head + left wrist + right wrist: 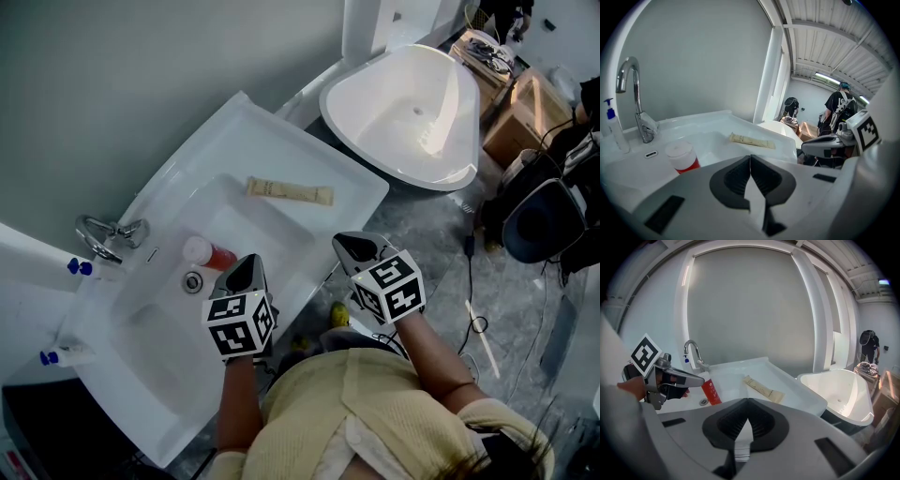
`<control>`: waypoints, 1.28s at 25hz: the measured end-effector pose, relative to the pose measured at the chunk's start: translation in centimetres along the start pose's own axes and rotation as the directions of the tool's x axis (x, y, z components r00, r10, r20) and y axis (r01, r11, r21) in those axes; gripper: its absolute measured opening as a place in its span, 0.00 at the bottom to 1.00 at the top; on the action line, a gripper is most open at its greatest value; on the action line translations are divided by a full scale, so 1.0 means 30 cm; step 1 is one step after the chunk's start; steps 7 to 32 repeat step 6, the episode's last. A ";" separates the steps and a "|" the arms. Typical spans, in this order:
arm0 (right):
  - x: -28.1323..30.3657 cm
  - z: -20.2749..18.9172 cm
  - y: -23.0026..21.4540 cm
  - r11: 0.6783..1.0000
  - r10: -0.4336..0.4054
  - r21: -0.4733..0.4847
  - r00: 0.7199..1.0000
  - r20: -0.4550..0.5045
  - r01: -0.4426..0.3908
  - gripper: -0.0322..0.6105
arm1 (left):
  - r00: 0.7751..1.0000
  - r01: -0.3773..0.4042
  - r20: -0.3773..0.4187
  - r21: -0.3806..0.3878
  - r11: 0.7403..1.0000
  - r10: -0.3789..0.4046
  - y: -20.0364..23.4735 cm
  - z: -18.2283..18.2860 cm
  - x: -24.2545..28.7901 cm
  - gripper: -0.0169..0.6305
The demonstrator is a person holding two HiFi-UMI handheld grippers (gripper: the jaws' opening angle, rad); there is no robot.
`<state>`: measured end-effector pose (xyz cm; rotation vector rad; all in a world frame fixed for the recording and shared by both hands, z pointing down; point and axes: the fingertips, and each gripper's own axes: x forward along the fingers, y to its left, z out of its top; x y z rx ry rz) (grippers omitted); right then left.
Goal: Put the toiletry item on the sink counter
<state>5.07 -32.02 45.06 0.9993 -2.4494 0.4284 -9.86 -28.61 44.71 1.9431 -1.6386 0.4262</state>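
Here the left tool (246, 269) and right tool (361, 249), closed and empty, hover near the sink (309, 246) front edge.

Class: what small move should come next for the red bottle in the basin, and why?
Probably open the left hand-held gripper: its jaws are shut on nothing, and the red bottle stands just ahead by the drain.

The left gripper (244, 270) has its jaws pressed together with nothing between, pointing to 12 o'clock. The right gripper (353, 247), at its 3 o'clock, is the same.
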 end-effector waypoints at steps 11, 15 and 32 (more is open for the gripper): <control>-0.004 -0.001 -0.001 1.000 -0.012 0.004 1.000 0.001 0.012 0.09 | 1.000 -0.001 0.008 -0.009 1.000 0.001 0.005 -0.005 -0.015 0.09; -0.004 -0.001 -0.001 1.000 -0.012 0.004 1.000 0.001 0.012 0.09 | 1.000 -0.001 0.008 -0.009 1.000 0.001 0.005 -0.005 -0.015 0.09; -0.004 -0.001 -0.001 1.000 -0.012 0.004 1.000 0.001 0.012 0.09 | 1.000 -0.001 0.008 -0.009 1.000 0.001 0.005 -0.005 -0.015 0.09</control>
